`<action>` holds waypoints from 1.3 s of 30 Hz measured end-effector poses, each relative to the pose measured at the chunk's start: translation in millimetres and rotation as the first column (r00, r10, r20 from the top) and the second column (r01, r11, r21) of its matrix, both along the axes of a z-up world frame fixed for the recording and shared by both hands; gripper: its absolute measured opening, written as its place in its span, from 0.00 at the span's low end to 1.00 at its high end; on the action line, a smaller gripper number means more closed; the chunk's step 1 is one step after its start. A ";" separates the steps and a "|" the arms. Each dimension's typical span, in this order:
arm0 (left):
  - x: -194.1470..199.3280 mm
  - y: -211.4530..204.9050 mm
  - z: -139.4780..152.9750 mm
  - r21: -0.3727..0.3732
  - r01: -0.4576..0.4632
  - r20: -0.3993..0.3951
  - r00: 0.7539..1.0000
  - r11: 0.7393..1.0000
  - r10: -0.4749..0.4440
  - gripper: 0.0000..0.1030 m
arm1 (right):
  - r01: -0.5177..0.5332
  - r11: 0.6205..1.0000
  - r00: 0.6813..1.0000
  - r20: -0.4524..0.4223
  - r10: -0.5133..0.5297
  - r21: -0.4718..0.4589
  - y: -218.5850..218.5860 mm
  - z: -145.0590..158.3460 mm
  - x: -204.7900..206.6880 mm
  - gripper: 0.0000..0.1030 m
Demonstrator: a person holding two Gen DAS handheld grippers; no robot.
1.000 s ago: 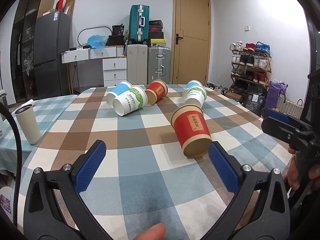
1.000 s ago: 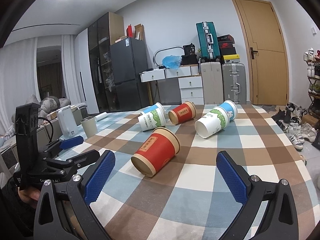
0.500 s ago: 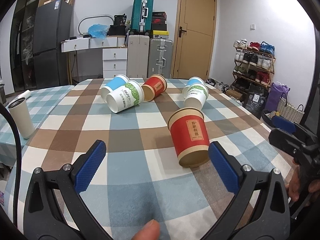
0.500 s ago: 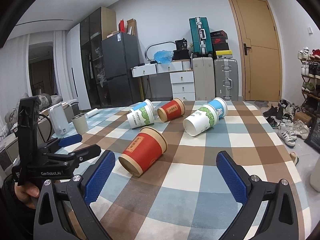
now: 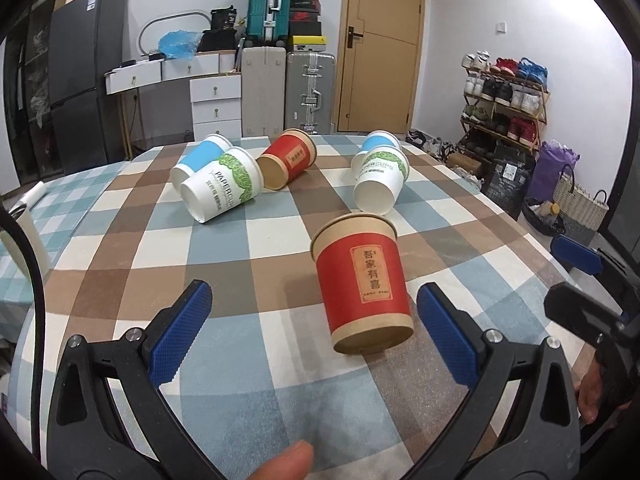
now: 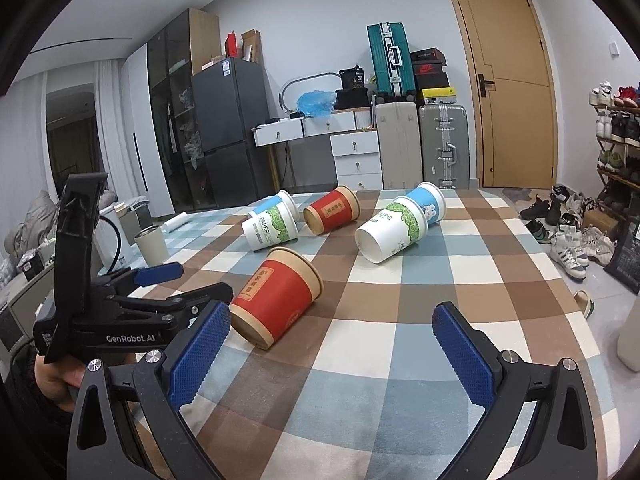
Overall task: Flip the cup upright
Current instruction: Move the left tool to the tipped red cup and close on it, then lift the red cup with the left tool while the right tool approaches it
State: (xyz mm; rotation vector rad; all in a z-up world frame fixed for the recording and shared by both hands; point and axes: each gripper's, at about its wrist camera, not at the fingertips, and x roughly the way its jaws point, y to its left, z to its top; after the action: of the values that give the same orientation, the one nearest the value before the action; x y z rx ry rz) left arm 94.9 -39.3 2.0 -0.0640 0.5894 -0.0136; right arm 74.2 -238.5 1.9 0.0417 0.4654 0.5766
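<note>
A red paper cup (image 5: 362, 280) lies on its side on the checked tablecloth, base towards me in the left wrist view; it also shows in the right wrist view (image 6: 276, 300). My left gripper (image 5: 314, 320) is open and empty, its blue pads (image 5: 180, 332) just short of the cup, which sits near the right pad. My right gripper (image 6: 330, 346) is open and empty, with the cup just beyond its left pad (image 6: 200, 356). The left gripper shows in the right wrist view (image 6: 168, 280) at the left of the cup.
Several more cups lie on their sides farther back: a green-print white cup (image 5: 222, 190), a blue cup (image 5: 200, 156), a second red cup (image 5: 288, 158), a white cup (image 5: 380, 180). A metal tumbler (image 6: 152, 244) stands left. The table's right edge (image 5: 520, 220) drops to the floor.
Both grippers have moved forward towards the near red cup, which now looks larger and sits close to the left gripper's right pad. The cups have not moved.
</note>
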 end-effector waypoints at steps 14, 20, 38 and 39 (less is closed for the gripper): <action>39.3 -16.5 -19.4 -0.026 0.032 -0.127 0.991 0.999 -0.035 0.92 | 0.009 1.000 1.000 -0.030 -0.008 0.023 -5.7 -5.8 8.2 1.00; 44.2 -21.4 -25.8 -0.061 0.060 -0.169 0.983 0.996 -0.070 0.57 | 0.006 1.000 1.000 -0.028 -0.006 0.024 -5.8 -5.8 7.7 1.00; 2.4 -2.1 -0.4 -0.112 0.006 -0.106 0.994 0.994 -0.018 0.54 | -0.023 1.000 1.000 -0.001 0.023 -0.003 5.4 -2.4 -0.9 1.00; -2.3 -0.5 1.4 -0.111 0.003 -0.101 0.995 0.994 -0.014 0.54 | -0.029 1.000 1.000 0.002 0.029 -0.007 7.4 -2.3 -2.1 1.00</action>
State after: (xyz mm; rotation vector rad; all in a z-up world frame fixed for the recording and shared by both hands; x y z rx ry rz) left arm 92.6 -39.7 3.4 -0.1713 0.6902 -0.0516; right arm 72.1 -231.1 -0.4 0.0273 0.4671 0.6037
